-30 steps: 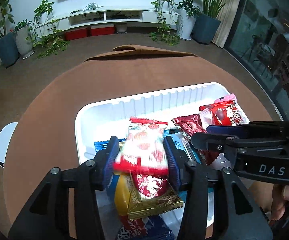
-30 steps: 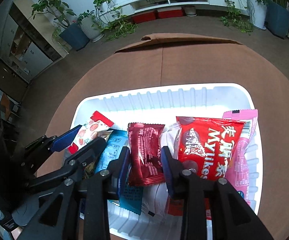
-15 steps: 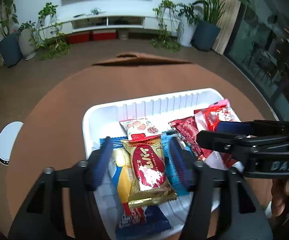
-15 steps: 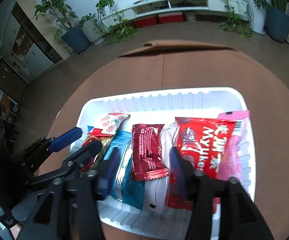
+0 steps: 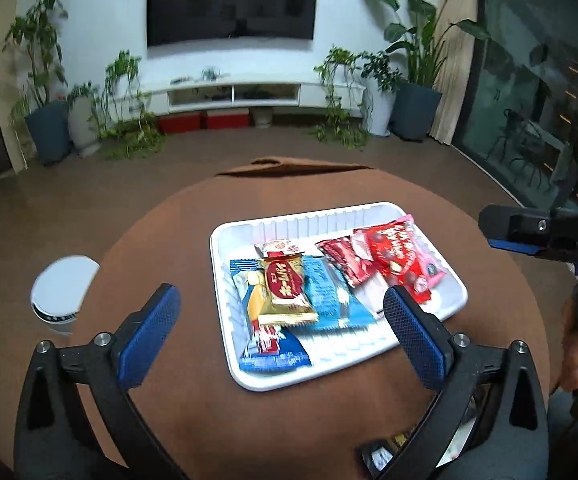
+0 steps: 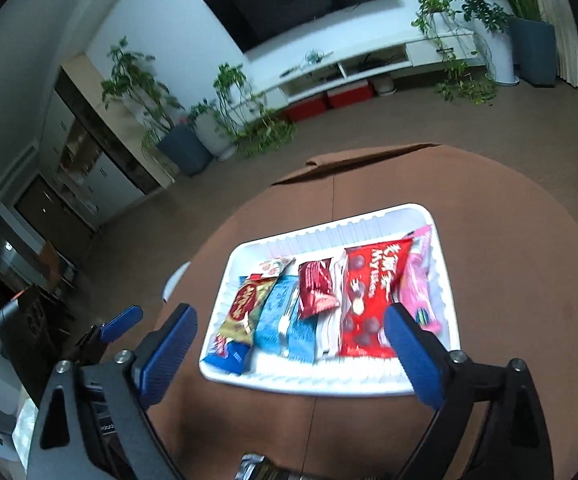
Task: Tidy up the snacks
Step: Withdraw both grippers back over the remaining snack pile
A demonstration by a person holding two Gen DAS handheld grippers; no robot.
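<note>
Both of your grippers have let go and pulled back: the left gripper [image 5: 281,312] and right gripper [image 6: 289,332] now hang spread wide and empty above the table [image 5: 161,240]. A second ago each pinched a packet. The snacks [image 5: 285,284] now lie side by side in the white tray [image 5: 441,276] at mid-frame, so the sorting looks nearly done.

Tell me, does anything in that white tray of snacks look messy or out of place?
Nothing is spilled. The snacks all lie inside the white tray, though loosely: the gold packet sits askew across the blue wrappers, and the red bag overlaps the pink packet.
</note>
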